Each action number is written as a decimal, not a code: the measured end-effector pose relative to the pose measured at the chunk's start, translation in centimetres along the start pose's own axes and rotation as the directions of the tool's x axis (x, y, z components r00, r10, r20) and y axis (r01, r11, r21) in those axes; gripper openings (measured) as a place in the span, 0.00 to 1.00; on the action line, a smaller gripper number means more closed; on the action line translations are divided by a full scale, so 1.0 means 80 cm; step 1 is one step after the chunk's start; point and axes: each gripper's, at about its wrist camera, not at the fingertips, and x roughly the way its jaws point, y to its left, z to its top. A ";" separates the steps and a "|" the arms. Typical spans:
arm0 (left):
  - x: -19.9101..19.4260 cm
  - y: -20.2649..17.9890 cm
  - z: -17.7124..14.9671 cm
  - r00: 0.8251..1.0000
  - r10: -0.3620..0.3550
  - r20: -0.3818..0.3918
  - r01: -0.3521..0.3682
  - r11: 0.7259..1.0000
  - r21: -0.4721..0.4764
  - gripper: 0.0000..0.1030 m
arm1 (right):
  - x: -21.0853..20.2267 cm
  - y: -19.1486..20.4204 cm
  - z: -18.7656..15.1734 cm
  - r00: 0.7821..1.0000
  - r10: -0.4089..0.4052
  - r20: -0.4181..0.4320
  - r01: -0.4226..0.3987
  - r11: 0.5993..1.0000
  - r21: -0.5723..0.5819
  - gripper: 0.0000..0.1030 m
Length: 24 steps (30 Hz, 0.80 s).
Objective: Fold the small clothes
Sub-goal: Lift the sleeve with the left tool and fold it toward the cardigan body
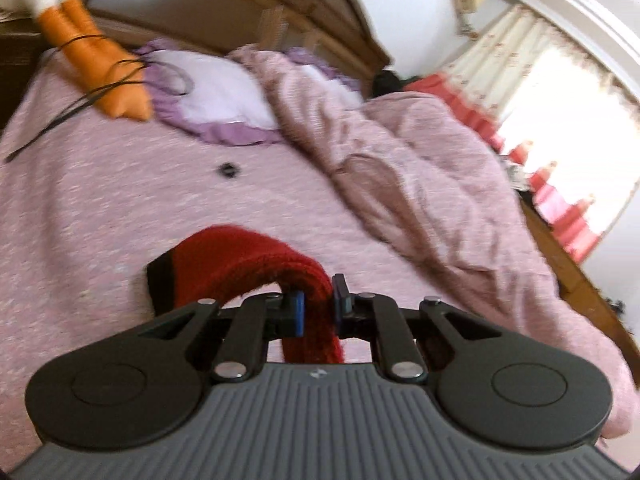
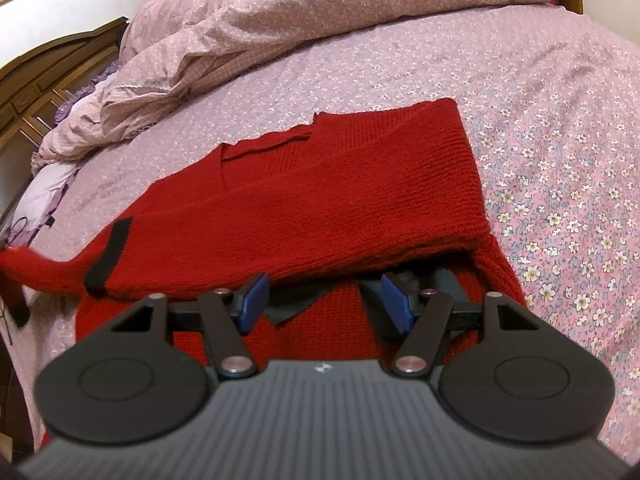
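Two blue pads of the left gripper point(image 1: 317, 304) pinch a red sweater point(image 2: 320, 192) sleeve between them; the right gripper point(image 2: 324, 300) stands apart, sweater folds just ahead.

A white-and-orange plush toy point(image 1: 60, 8) is cropped at the frame's far-left corner; the small black object point(image 1: 227, 169) on the bed blurs beyond recognition.

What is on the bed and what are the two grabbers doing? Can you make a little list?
place: bed with a pink flowered sheet
garment: red knit sweater, partly folded on the sheet
left gripper: shut on the sweater's sleeve, near its black cuff
right gripper: open, above the sweater's near edge, holding nothing
also on bed: rumpled quilt, pillow, orange and white soft toy
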 end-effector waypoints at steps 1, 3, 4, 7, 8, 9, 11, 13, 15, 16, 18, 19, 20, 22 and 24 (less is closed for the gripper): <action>-0.003 -0.011 0.003 0.999 -0.034 0.000 0.034 0.999 0.004 0.14 | 0.000 0.000 0.000 1.000 0.000 0.000 0.000 1.000 0.000 0.62; -0.011 -0.037 0.006 0.994 -0.112 0.001 0.112 0.993 0.027 0.14 | 0.000 0.000 0.000 1.000 0.000 0.001 0.000 1.000 0.000 0.62; -0.016 -0.051 0.005 0.989 -0.146 0.001 0.146 0.988 0.043 0.14 | 0.000 0.000 0.000 1.000 0.000 0.001 0.000 1.000 0.000 0.62; -0.028 -0.092 -0.003 0.970 -0.241 -0.020 0.242 0.967 0.081 0.14 | -0.001 0.001 -0.001 1.000 0.002 0.001 -0.002 1.000 0.002 0.62; -0.031 -0.106 -0.008 0.964 -0.266 -0.031 0.267 0.959 0.093 0.14 | -0.001 0.001 -0.002 1.000 0.004 0.000 -0.004 1.000 0.002 0.62; -0.034 -0.121 -0.016 0.955 -0.293 -0.047 0.296 0.949 0.109 0.14 | -0.001 0.001 -0.002 1.000 0.005 -0.001 -0.005 1.000 0.003 0.62; -0.038 -0.148 -0.033 0.938 -0.337 -0.085 0.346 0.928 0.136 0.14 | -0.002 0.002 -0.003 1.000 0.007 -0.001 -0.007 1.000 0.004 0.62; -0.040 -0.172 -0.055 0.920 -0.370 -0.127 0.387 0.908 0.160 0.14 | -0.002 0.000 -0.004 1.000 0.007 0.002 -0.007 1.000 0.008 0.62; -0.039 -0.192 -0.081 0.908 -0.386 -0.161 0.413 0.889 0.198 0.14 | -0.004 -0.002 -0.004 1.000 0.004 0.004 -0.004 1.000 0.017 0.62; -0.038 -0.202 -0.095 0.904 -0.389 -0.180 0.422 0.881 0.214 0.14 | -0.004 -0.004 -0.005 1.000 0.003 0.006 -0.003 1.000 0.021 0.62; -0.034 -0.217 -0.121 0.892 -0.392 -0.226 0.440 0.868 0.230 0.14 | -0.004 -0.008 -0.005 1.000 0.001 0.006 -0.001 1.000 0.029 0.62; -0.031 -0.222 -0.132 0.886 -0.393 -0.247 0.447 0.864 0.232 0.14 | -0.004 -0.009 -0.006 1.000 0.000 0.006 0.000 0.999 0.033 0.62; -0.028 -0.227 -0.144 0.881 -0.392 -0.265 0.453 0.860 0.235 0.14 | -0.004 -0.011 -0.006 1.000 -0.001 0.006 0.001 0.999 0.037 0.62; -0.022 -0.230 -0.167 0.881 -0.374 -0.289 0.449 0.854 0.263 0.14 | -0.004 -0.015 -0.008 1.000 -0.003 0.005 0.003 0.999 0.045 0.62; -0.017 -0.233 -0.189 0.880 -0.355 -0.317 0.446 0.846 0.291 0.14 | -0.004 -0.019 -0.009 1.000 -0.005 0.004 0.005 0.999 0.052 0.62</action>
